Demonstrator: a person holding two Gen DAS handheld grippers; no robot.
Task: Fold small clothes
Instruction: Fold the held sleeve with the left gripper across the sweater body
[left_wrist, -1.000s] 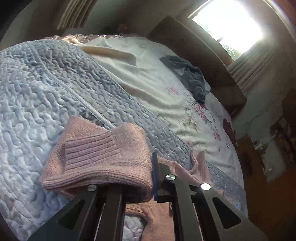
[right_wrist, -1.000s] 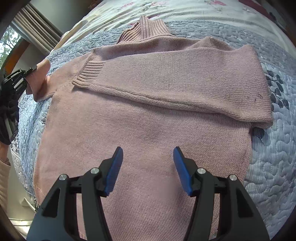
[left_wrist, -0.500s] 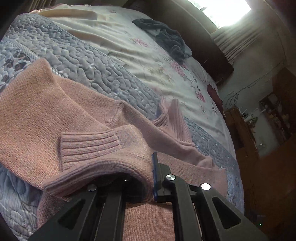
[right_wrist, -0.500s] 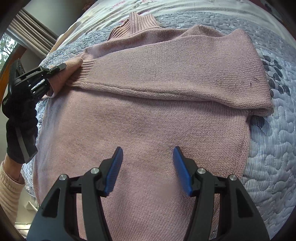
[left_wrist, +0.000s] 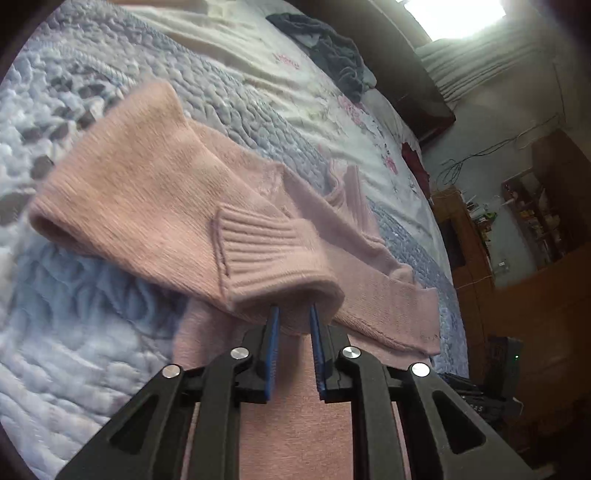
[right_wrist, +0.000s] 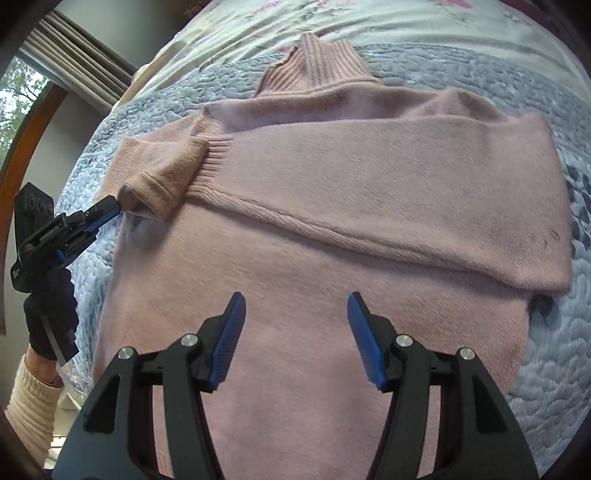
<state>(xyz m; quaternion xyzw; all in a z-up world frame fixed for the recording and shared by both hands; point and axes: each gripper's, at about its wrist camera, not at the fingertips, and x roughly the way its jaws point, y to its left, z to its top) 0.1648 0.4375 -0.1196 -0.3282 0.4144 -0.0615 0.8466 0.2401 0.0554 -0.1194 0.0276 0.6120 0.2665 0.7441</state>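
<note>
Blue pads on my left gripper (left_wrist: 293, 314) stand a narrow gap apart, their tips tucked under the ribbed cuff (left_wrist: 266, 251) of the pink sweater's (right_wrist: 314, 258) left sleeve; whether they pinch the knit I cannot tell. In the right wrist view the same gripper (right_wrist: 110, 208) sits at the cuff (right_wrist: 155, 195) edge, at the sweater's left side, held by a black-gloved hand (right_wrist: 48, 314) with a cream sleeve (right_wrist: 31, 402) behind it. My right gripper (right_wrist: 295, 332) hovers over the lower body of the sweater with jaws spread wide and nothing between them.

One sweater lies flat on the grey-blue quilt (right_wrist: 546, 369), its long axis running away from my right gripper, ribbed collar (right_wrist: 321, 62) pointing to the far floral sheet (right_wrist: 369, 22). Both sleeves are folded inward: the right sleeve (right_wrist: 388, 184) crosses the chest, the left one doubled back short. One dark garment (left_wrist: 332, 55) lies crumpled well apart, up the bed. Small white lettering on the left gripper's body is too small to read.
</note>
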